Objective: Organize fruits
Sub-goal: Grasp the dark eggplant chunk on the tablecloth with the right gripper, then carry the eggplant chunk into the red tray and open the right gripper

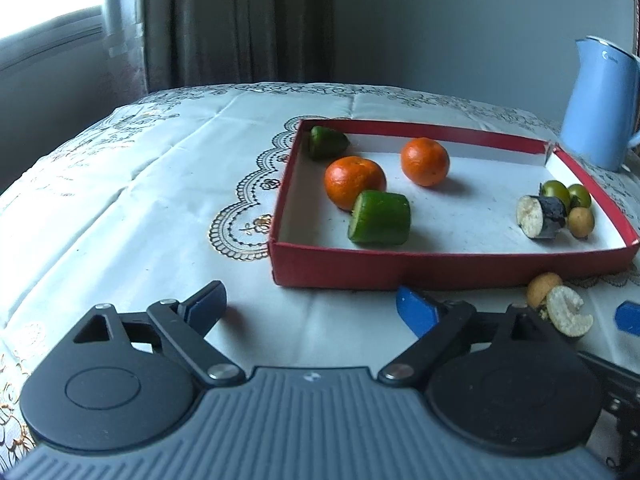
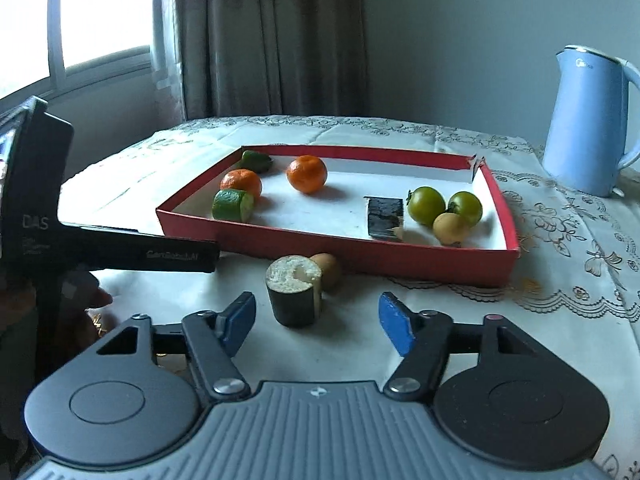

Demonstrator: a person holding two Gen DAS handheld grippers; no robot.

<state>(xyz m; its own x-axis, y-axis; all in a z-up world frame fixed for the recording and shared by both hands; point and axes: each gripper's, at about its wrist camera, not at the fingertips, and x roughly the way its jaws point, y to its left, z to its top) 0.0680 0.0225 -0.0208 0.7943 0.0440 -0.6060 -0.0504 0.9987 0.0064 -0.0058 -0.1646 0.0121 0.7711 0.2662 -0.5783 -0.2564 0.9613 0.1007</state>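
Observation:
A red tray (image 1: 340,268) holds two oranges (image 1: 354,182), two cucumber chunks (image 1: 380,218), a dark eggplant piece (image 1: 542,216), two green tomatoes (image 1: 556,191) and a yellow fruit (image 1: 581,222). In front of the tray (image 2: 360,256), on the cloth, a second eggplant piece (image 2: 296,294) stands upright beside a small brown fruit (image 2: 328,270). My right gripper (image 2: 316,318) is open. The eggplant piece stands between its blue fingertips (image 2: 394,322), and the pads are clear of it. My left gripper (image 1: 312,308) is open over bare cloth, left of that piece (image 1: 568,316).
A light blue kettle (image 2: 588,120) stands at the back right beyond the tray. The lace tablecloth (image 1: 140,200) stretches out left of the tray. The left gripper's black body (image 2: 40,200) fills the left edge of the right wrist view. Curtains and a window lie behind.

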